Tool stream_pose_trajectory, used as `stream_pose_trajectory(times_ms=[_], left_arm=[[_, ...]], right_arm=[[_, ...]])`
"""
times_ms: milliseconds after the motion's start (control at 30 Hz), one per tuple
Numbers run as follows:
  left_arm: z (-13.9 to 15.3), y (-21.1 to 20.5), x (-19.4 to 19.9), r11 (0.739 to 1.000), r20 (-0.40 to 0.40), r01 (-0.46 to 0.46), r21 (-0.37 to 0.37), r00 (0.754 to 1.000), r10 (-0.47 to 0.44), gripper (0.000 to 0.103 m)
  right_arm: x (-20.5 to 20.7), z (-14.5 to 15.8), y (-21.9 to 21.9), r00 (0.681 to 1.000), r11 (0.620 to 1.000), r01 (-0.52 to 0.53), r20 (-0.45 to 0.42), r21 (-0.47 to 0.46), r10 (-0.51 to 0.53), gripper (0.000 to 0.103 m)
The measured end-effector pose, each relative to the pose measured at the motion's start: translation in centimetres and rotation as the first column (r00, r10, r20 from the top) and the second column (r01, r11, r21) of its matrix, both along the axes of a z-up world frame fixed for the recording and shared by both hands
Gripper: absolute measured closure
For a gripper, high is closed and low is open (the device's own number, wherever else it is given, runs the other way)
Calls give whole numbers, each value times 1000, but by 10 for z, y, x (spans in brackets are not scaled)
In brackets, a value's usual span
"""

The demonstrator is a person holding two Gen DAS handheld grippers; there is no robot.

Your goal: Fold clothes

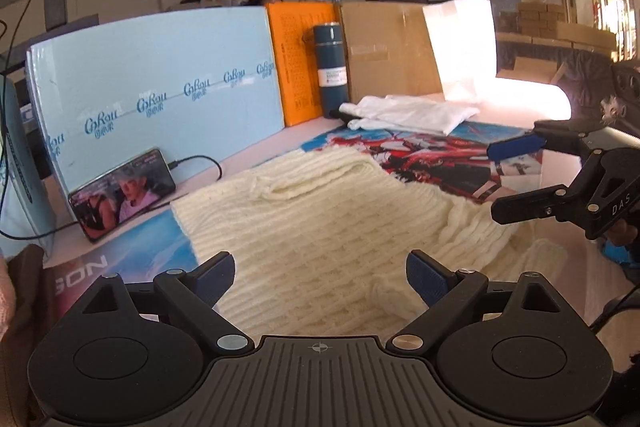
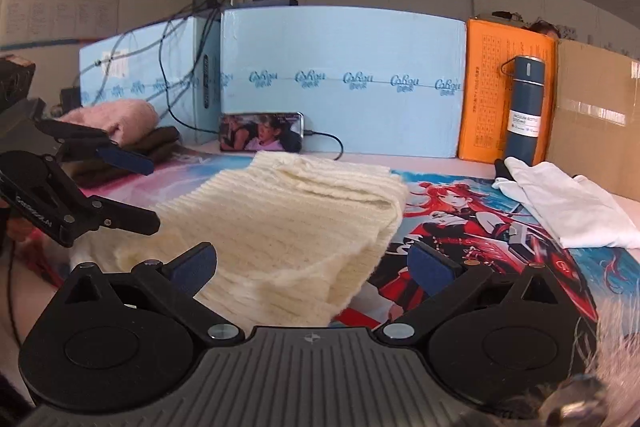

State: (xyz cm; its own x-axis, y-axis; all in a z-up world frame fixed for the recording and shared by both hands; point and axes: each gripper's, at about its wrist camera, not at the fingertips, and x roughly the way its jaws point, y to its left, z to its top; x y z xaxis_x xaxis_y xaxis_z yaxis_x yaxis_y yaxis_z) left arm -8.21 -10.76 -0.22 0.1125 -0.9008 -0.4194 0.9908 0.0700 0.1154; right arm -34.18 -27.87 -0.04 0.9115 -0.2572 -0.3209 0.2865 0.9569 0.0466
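A cream knitted sweater (image 1: 320, 219) lies spread on a printed anime mat (image 1: 444, 155); in the right wrist view the sweater (image 2: 288, 227) lies in a folded heap. My left gripper (image 1: 320, 279) is open and empty, just above the sweater's near part. My right gripper (image 2: 312, 267) is open and empty over the sweater's near edge. The right gripper shows in the left wrist view (image 1: 496, 179), open, at the sweater's right side. The left gripper shows in the right wrist view (image 2: 148, 191), open, at the sweater's left side.
A folded white garment (image 1: 416, 115) lies at the back right (image 2: 568, 207). A phone (image 1: 120, 195) leans on a light blue board (image 1: 152, 83). A dark blue flask (image 1: 332, 67) stands by an orange board. Pink and brown clothes (image 2: 120, 131) are piled at the left.
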Motion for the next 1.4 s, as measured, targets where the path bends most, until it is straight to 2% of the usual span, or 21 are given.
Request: stream_pose_trajectory(times_ms=[100, 200, 267, 367, 533, 667, 700, 767, 800, 833, 867, 900, 1000, 1033, 1067, 1100, 1133, 1233, 1300, 1333, 1400], left_arm=[[4, 18, 1, 997, -1, 73, 26, 997, -73, 7], [-4, 20, -9, 984, 57, 117, 131, 991, -125, 6], [-10, 20, -17, 970, 93, 139, 199, 983, -159, 6], [-23, 17, -25, 957, 119, 151, 249, 976, -185, 6], [-24, 12, -20, 978, 120, 100, 184, 985, -123, 6], [-21, 6, -11, 986, 96, 70, 150, 992, -85, 6], [-21, 6, -11, 984, 95, 76, 159, 991, -92, 6], [-25, 8, -9, 980, 110, 84, 179, 988, -105, 6], [-28, 10, -8, 979, 118, 85, 186, 987, -108, 6], [-30, 12, -7, 977, 126, 86, 193, 986, -111, 6], [-31, 14, -4, 978, 117, 76, 194, 988, -100, 6], [-31, 16, 2, 981, 97, 53, 187, 993, -72, 6], [-28, 21, 14, 992, 47, 21, 124, 999, -27, 9], [-25, 22, 15, 994, 31, 41, 101, 999, -44, 24], [-21, 21, 17, 994, 10, 72, 76, 997, -73, 47], [-17, 19, 19, 994, -18, 97, 51, 995, -96, 56], [-14, 16, 21, 994, -41, 103, 25, 994, -102, 61], [-10, 2, 37, 997, -165, 35, -66, 985, -45, 61], [-13, -14, 51, 992, -290, -70, -102, 956, 38, 61], [-15, -23, 57, 988, -337, -117, -98, 938, 77, 61], [-21, -39, 63, 983, -352, -179, -42, 923, 153, 61]], right_arm=[[-8, 5, 10, 987, 987, -156, -30, 24, 157, 0], [3, 0, 36, 950, 957, -283, -157, -59, 271, 0], [14, -8, 49, 927, 939, -324, -238, -117, 290, 0], [26, -15, 50, 926, 938, -308, -276, -160, 257, 0], [31, -11, 38, 950, 958, -249, -228, -143, 212, 0], [35, -15, 38, 949, 955, -239, -251, -173, 192, 0], [36, -15, 38, 948, 954, -243, -252, -176, 195, 4], [35, -13, 34, 948, 953, -257, -233, -157, 217, 17], [33, -11, 31, 948, 953, -266, -217, -144, 232, 31], [31, -9, 27, 951, 954, -265, -203, -138, 235, 49], [28, -7, 24, 954, 957, -257, -192, -138, 228, 55], [25, -6, 21, 959, 960, -244, -179, -139, 218, 57], [19, -1, 11, 972, 969, -218, -115, -120, 204, 75], [18, 1, 9, 974, 970, -215, -94, -117, 205, 77], [18, 3, 6, 976, 970, -213, -73, -113, 206, 79], [18, 5, 3, 977, 971, -213, -52, -110, 208, 81], [21, 7, -1, 979, 973, -204, -35, -111, 201, 83], [34, 12, -15, 989, 982, -147, 12, -120, 149, 83], [47, 12, -22, 997, 988, -75, 12, -132, 77, 83], [55, 10, -25, 999, 989, -37, 0, -140, 37, 83], [68, 6, -30, 999, 990, 13, -40, -143, -19, 81]])
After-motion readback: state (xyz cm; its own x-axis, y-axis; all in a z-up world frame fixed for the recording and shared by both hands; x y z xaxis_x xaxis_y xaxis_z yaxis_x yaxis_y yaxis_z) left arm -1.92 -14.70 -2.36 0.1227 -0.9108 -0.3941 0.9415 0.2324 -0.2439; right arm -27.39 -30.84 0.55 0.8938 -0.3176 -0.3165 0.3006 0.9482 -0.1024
